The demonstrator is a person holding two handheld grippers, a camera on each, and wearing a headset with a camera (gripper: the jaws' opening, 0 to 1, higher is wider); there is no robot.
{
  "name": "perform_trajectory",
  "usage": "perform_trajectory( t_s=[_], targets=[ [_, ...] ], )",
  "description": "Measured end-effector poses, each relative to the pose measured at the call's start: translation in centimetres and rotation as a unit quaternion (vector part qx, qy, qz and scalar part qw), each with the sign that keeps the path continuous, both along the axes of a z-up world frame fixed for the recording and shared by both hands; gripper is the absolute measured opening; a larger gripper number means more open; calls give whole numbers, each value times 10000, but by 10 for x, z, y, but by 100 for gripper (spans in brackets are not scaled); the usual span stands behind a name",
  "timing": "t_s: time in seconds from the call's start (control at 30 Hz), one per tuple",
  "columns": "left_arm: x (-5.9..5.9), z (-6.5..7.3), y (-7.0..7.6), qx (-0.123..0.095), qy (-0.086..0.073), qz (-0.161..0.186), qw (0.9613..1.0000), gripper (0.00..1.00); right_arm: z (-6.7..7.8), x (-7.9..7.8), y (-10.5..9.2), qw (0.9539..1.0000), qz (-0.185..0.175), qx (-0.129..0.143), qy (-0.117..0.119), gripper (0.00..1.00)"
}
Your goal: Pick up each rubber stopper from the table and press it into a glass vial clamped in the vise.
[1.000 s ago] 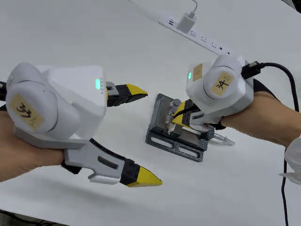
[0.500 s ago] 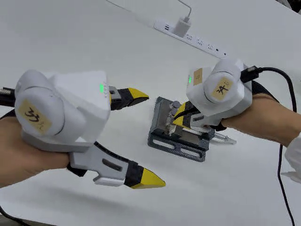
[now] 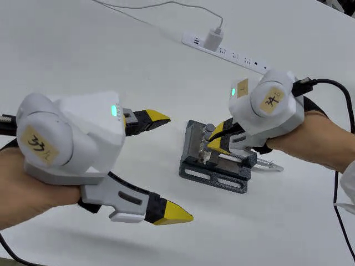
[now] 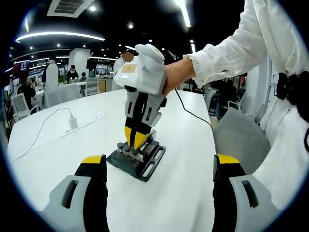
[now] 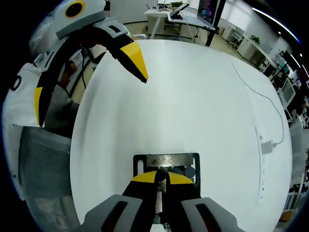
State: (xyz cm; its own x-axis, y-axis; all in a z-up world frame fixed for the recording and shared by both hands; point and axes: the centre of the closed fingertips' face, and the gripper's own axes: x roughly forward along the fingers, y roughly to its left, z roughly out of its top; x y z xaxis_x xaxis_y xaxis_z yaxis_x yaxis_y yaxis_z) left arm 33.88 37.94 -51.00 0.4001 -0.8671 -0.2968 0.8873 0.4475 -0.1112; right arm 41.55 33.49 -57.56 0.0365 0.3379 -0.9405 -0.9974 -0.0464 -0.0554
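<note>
Two tongs in head view, left tongs (image 3: 177, 166) wide and empty, right tongs (image 3: 214, 145) nearly closed over the vise (image 3: 213, 173) near the counter's (image 3: 111, 55) middle; left gripper view, rubber stoppers (image 4: 126, 146) capping the clamped vials (image 4: 130, 151); right gripper view, grasp unclear; likely light, springy rubber over brittle glass, so pinch stopper sides.

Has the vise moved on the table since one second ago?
No. The vise lies about as far from the power strip as before, turned the same way; the whole picture shifted, so the camera moved.
</note>
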Motion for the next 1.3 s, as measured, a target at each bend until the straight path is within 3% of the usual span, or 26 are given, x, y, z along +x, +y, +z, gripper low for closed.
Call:
perform_trajectory(
  t_s=[0.23,0.57,0.63,0.83,0.93,1.07,1.17,1.3],
  targets=[
    [1,1,1,61,-19,17,10000,91,19,1,-10,9995,-200,221,-100,6],
    [4,1,2,212,-47,-55,9997,94,33,-1,-38,9952,-700,668,-108,18],
    [5,1,3,202,-37,-33,9998,94,37,-6,-41,9920,-906,877,-60,20],
    [7,-5,8,328,25,-37,9995,97,37,-22,-61,9852,-1276,1147,46,29],
    [7,-7,8,384,19,-56,9992,99,37,-27,-71,9766,-1588,1448,87,35],
    [7,-11,8,396,53,-75,9992,99,34,-31,-83,9702,-1758,1670,17,47],
    [9,-15,7,445,52,-81,9990,99,34,-33,-89,9624,-1874,1966,-80,57],
    [11,-22,8,585,59,-76,9982,99,28,-38,-97,9581,-1939,2104,-106,64]
  ],
)
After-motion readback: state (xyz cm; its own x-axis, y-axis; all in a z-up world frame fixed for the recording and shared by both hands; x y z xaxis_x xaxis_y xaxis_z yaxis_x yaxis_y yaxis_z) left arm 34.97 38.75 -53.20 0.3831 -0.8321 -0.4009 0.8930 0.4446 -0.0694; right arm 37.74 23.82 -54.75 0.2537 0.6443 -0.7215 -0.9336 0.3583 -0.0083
